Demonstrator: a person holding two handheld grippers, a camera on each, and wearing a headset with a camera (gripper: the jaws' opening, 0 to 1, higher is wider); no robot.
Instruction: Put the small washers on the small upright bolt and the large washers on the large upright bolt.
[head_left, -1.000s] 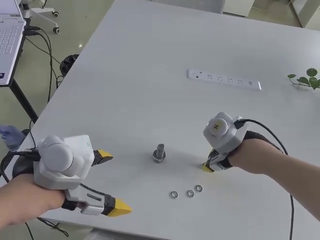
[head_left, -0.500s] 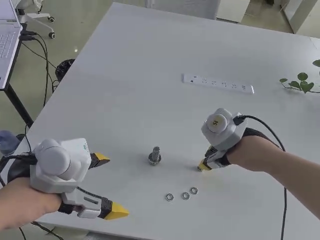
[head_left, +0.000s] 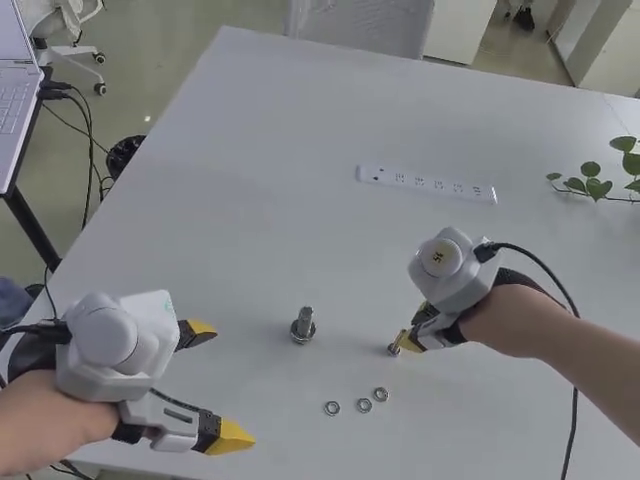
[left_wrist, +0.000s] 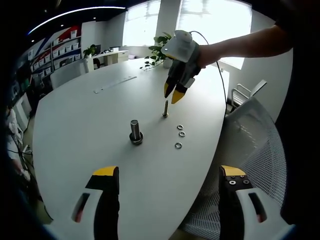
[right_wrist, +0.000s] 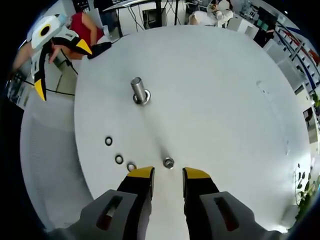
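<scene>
A large upright bolt (head_left: 303, 326) (left_wrist: 135, 133) (right_wrist: 140, 91) stands mid-table. To its right stands a small upright bolt (head_left: 393, 349) (left_wrist: 165, 108) (right_wrist: 168, 162), just ahead of my right gripper (head_left: 405, 342) (right_wrist: 168, 173) (left_wrist: 172, 93). That gripper's jaws are slightly apart with nothing between them. Three small washers (head_left: 362, 404) (left_wrist: 180, 135) (right_wrist: 119, 159) lie in a short row nearer the table's front edge. My left gripper (head_left: 215, 383) (left_wrist: 169, 172) (right_wrist: 60, 67) hovers wide open at the front left corner, empty.
A white power strip (head_left: 427, 184) lies further back on the white table (head_left: 250, 170). A plant (head_left: 600, 180) sits at the right edge. A laptop (head_left: 10, 60) on a side desk, cables and a chair stand off to the left.
The small bolt now shows standing free at the right gripper's tips, where only the tips showed before. The head camera has shifted. The left gripper has barely moved.
</scene>
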